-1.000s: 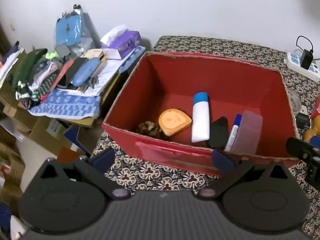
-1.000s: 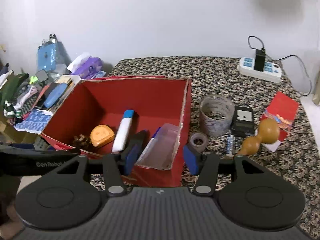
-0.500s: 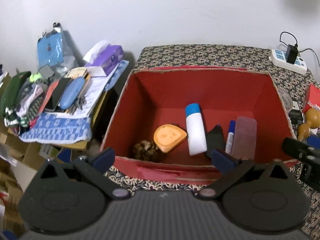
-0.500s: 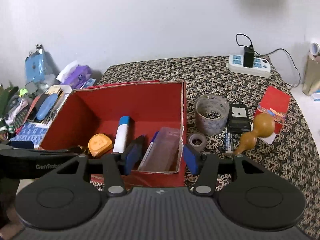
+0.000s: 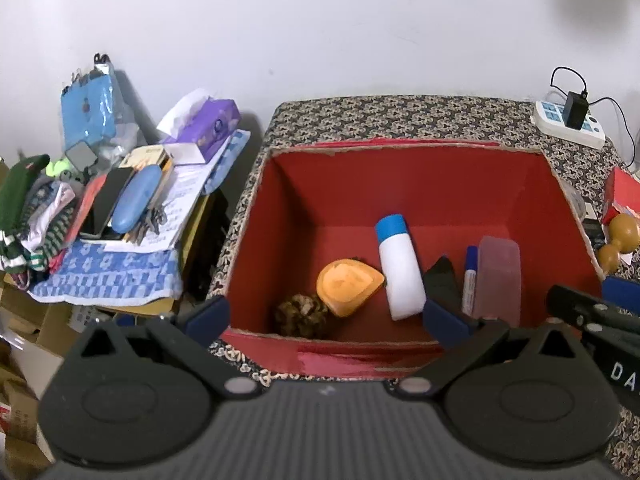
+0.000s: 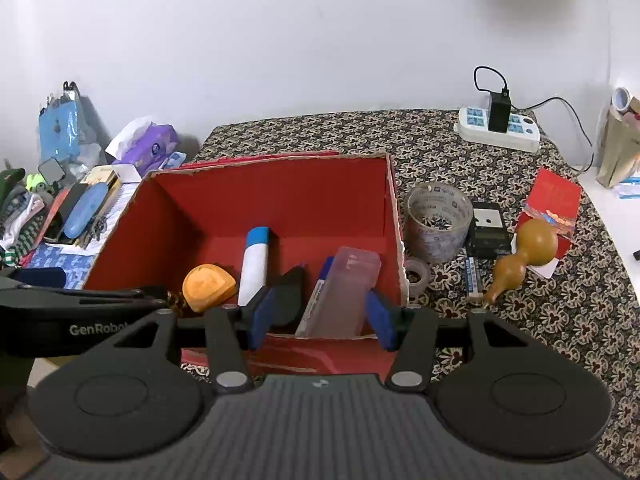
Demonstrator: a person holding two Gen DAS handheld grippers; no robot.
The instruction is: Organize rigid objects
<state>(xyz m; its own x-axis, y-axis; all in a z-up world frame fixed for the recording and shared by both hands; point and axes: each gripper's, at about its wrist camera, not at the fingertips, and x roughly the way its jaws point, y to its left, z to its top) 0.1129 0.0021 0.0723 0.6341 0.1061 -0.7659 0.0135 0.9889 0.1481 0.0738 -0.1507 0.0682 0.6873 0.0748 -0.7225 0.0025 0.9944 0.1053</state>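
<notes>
While both grippers, left (image 5: pixel 326 314) & right (image 6: pixel 320 322), hang spread & empty, red box (image 6: pixel 394 216) sits just ahead.

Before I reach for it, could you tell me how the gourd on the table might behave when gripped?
The gourd looks smooth and glossy, so it may slip. Its rounded bulbs suggest it could roll if nudged. It is probably dried, so likely rigid and light.
</notes>
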